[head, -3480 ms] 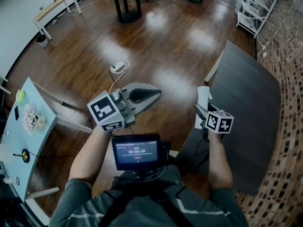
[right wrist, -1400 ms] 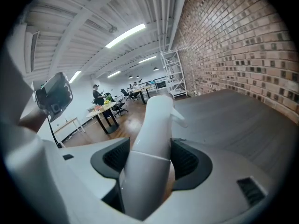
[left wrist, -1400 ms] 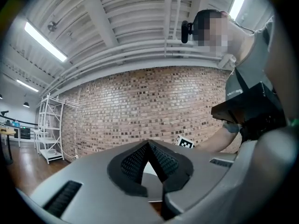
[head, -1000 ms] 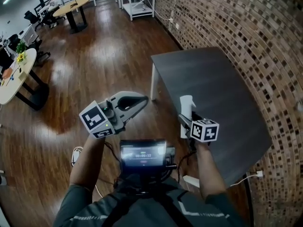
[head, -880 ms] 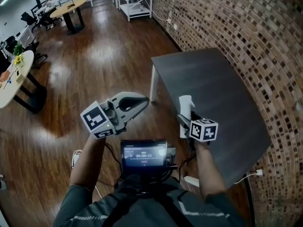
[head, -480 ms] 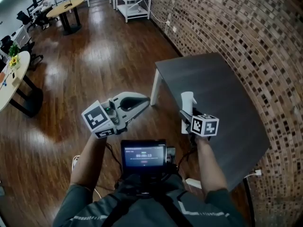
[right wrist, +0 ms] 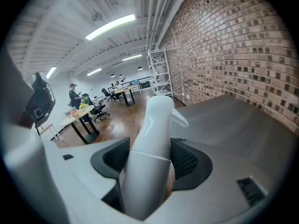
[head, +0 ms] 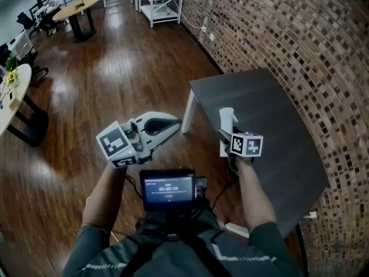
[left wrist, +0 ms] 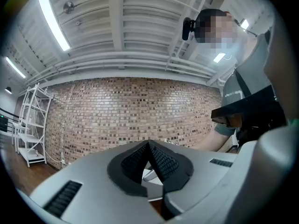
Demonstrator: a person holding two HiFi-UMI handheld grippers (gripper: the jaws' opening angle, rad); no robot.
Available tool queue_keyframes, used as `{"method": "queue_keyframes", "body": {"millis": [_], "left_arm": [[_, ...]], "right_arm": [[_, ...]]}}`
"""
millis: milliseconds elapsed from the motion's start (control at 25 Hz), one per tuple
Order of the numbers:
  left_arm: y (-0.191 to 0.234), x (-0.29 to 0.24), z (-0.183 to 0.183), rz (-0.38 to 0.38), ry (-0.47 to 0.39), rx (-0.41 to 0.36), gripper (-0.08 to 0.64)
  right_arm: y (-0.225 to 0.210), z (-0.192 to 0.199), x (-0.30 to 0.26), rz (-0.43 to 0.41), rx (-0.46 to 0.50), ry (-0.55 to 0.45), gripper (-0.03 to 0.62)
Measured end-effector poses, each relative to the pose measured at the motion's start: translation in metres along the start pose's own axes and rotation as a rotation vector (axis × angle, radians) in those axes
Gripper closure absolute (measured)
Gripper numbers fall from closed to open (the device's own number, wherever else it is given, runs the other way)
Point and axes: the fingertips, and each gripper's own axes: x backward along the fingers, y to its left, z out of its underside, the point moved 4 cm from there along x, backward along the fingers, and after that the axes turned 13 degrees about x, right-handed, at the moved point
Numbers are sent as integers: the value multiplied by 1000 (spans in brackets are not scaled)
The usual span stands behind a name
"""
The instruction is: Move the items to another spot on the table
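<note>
Transport step: right gripper [head: 226,137] clasps a white spray bottle [right wrist: 152,125] while the left gripper [head: 168,123] is pinched empty. Next comes setting it down on the table [head: 282,126] at one o'clock.

White spray bottle [head: 226,126] gripped mid-body; over dark table [head: 271,120] edge

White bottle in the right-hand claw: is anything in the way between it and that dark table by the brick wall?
Nothing visible stands in the way. The right gripper is clamped on the white bottle at the near edge of the dark table. The table's top shows nothing on it in either the head view or the right gripper view.
</note>
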Motion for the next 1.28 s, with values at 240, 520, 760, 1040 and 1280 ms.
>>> {"method": "queue_keyframes", "body": {"millis": [240, 520, 760, 1040, 1280], "left_arm": [[56, -16, -11, -16, 38, -23, 568], [143, -66, 4, -13, 80, 3, 568], [214, -111, 7, -30, 65, 5, 567], [274, -142, 21, -72, 85, 30, 568], [303, -158, 28, -72, 103, 40, 568]], "right_arm": [[-37, -18, -51, 1, -35, 25, 311], [-107, -36, -126, 0, -66, 86, 311], [-162, -41, -192, -18, -71, 162, 311], [-209, -30, -258, -55, -89, 242, 313], [-226, -21, -291, -65, -94, 294, 313]]}}
